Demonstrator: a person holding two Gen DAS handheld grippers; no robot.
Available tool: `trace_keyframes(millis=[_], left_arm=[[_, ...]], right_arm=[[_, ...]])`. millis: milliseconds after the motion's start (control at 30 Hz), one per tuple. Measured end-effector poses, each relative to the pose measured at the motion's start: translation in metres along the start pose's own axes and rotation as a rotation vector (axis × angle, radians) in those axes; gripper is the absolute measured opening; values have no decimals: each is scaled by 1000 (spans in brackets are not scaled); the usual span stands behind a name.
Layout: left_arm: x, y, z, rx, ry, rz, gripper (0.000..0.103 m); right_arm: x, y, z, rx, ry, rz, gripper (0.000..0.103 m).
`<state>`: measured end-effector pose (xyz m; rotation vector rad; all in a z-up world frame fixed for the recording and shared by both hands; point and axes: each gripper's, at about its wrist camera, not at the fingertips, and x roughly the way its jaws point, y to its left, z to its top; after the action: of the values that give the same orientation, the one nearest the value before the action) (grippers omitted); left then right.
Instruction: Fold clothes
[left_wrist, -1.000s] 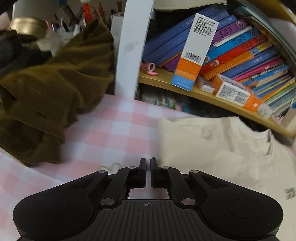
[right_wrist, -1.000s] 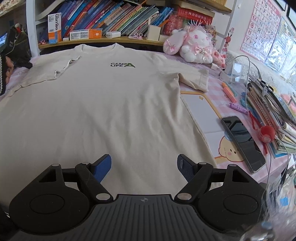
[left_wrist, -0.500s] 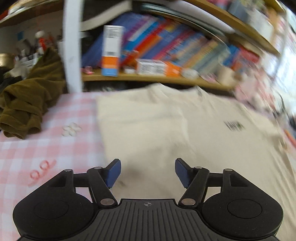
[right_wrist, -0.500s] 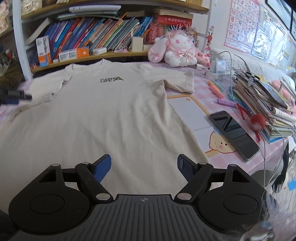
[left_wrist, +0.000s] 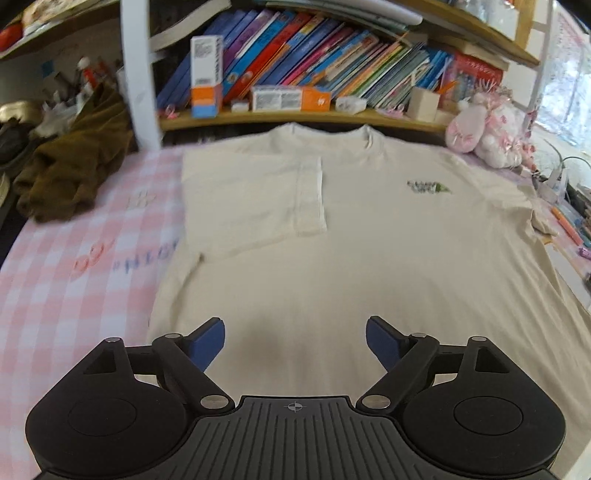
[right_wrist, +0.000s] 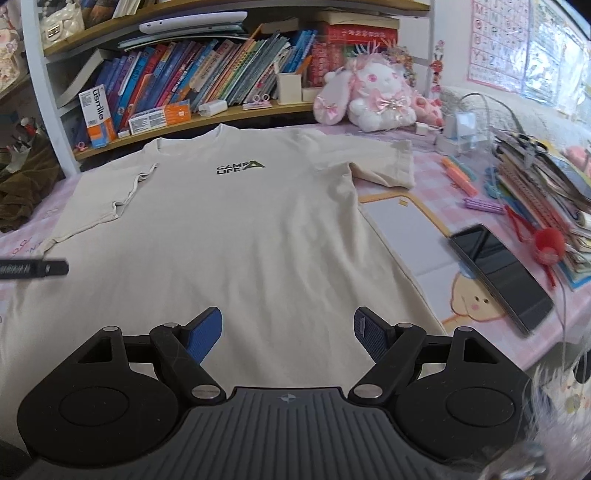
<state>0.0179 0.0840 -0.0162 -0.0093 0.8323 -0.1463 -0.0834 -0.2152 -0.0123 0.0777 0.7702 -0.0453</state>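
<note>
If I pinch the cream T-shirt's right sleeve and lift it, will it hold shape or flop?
The cream cotton T-shirt will likely flop: its left sleeve already lies folded flat over the chest. It looks thin and light, so one hand-held gripper should carry the right sleeve. Dragging may bunch it on the pink checked tablecloth.

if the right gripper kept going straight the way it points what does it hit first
Most likely the cream t-shirt spread on the table: the right gripper, open, points along its front. Depth is unclear.
</note>
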Motion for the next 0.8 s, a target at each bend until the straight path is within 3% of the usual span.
trace_keyframes(millis=[200, 433, 633, 800], left_arm=[[8, -24, -3, 13, 58, 29, 88], [7, -65, 11, -17, 31, 89, 88], [-5, -96, 9, -25, -23, 145, 88], [-18, -114, -9, -23, -3, 224, 88]], right_arm=[[19, -19, 18, -17, 5, 51, 77], [47, -68, 53, 23, -6, 91, 77], [83, -122, 89, 60, -33, 58, 77], [121, -160, 118, 74, -40, 10, 75]])
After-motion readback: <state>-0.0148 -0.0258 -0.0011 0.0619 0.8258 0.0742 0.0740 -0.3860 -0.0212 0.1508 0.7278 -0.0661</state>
